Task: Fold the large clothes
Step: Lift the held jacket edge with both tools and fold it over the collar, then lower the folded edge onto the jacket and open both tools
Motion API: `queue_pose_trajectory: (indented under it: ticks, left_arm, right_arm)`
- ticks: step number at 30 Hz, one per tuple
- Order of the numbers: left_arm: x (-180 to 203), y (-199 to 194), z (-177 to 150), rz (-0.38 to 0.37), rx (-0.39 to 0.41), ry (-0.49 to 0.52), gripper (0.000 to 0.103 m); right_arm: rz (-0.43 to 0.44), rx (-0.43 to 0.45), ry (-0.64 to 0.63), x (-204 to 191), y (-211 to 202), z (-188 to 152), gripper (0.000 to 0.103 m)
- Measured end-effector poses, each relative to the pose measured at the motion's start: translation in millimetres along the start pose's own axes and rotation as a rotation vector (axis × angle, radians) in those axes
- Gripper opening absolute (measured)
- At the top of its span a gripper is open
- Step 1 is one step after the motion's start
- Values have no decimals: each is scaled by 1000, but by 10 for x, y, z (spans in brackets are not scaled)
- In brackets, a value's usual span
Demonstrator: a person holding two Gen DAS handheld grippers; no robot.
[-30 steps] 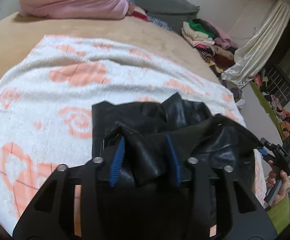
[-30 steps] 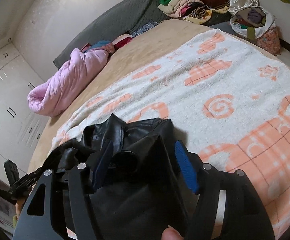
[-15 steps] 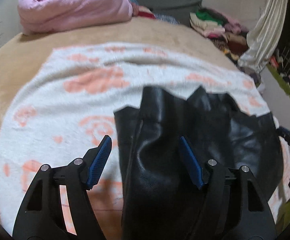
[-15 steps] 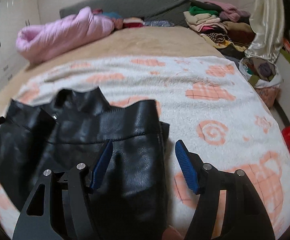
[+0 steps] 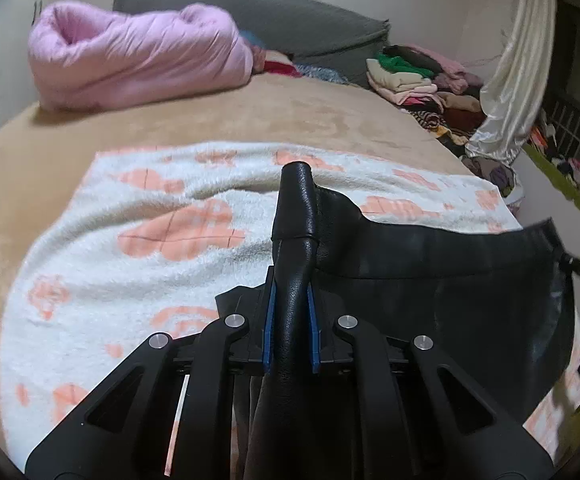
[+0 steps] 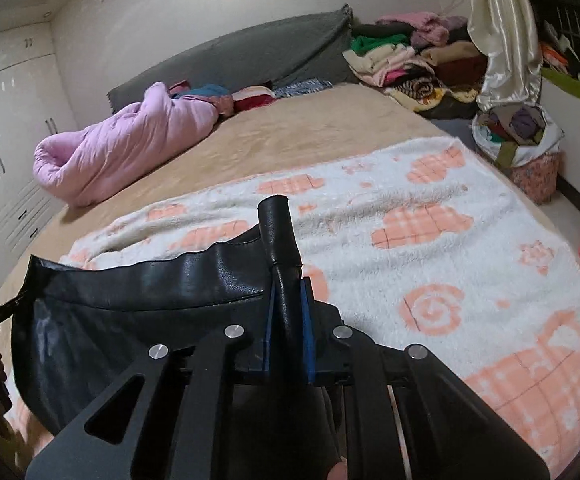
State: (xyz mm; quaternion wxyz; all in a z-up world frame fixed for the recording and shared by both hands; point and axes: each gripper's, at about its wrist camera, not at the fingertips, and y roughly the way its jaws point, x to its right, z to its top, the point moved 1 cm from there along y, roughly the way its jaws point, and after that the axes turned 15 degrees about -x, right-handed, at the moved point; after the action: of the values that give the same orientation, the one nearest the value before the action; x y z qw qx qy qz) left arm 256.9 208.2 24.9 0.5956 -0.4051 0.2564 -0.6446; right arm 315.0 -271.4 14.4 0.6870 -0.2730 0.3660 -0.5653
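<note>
Both the left gripper (image 5: 291,326) and the right gripper (image 6: 288,326) have just closed, each clamping the black leather garment (image 5: 429,280), bunched edges poking toward twelve o'clock; no writing is legible.

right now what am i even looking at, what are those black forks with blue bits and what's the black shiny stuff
Each picture comes from a camera on a tool a person carries, one per hand, looking along its two fingers. The left hand-held gripper and the right hand-held gripper have just closed; their blue pads pinch opposite ends of a black leather-look garment, stretched between them. Below lies a white blanket with orange patterns on a tan bed. Behind are a rolled pink quilt and a pile of clothes.
</note>
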Motion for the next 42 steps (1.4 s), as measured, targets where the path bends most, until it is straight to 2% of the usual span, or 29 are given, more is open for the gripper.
queue_pose_trajectory:
  ticks: [4,7,10,18,27,31,33,34,35,37,42]
  left_arm:
    - [-31,293,-6,38,-65,4,7]
    - [-99,499,-57,48,-120,-17,10]
    - [-146,594,-116,51,-139,-21,15]
    - [-238,652,-166,15,-145,-50,22]
    - [-176,596,-162,70,-152,-27,31]
    - [-201,568,-159,93,-153,-35,43]
    - [-226,548,-151,93,-152,-44,48]
    - [-230,543,-148,101,-153,-45,51]
    - [-230,535,-152,116,-155,-42,56]
    - [-225,508,-155,136,-150,-34,59]
    - [-207,419,-155,166,-138,-28,73]
  right_arm:
    - [-57,-77,20,34,396,-26,11]
    - [-91,-126,26,83,619,-80,12]
    - [-117,-157,29,101,743,-151,15]
    - [-95,-180,62,190,832,-211,17]
    - [-77,-180,85,191,758,-214,23]
    - [-79,-183,84,194,736,-214,30]
    - [-83,-189,88,202,716,-220,37]
    - [-104,-193,95,212,707,-224,50]
    - [-115,-192,101,232,694,-228,56]
    - [-94,-195,118,280,681,-238,56]
    - [-77,-197,133,327,594,-265,64]
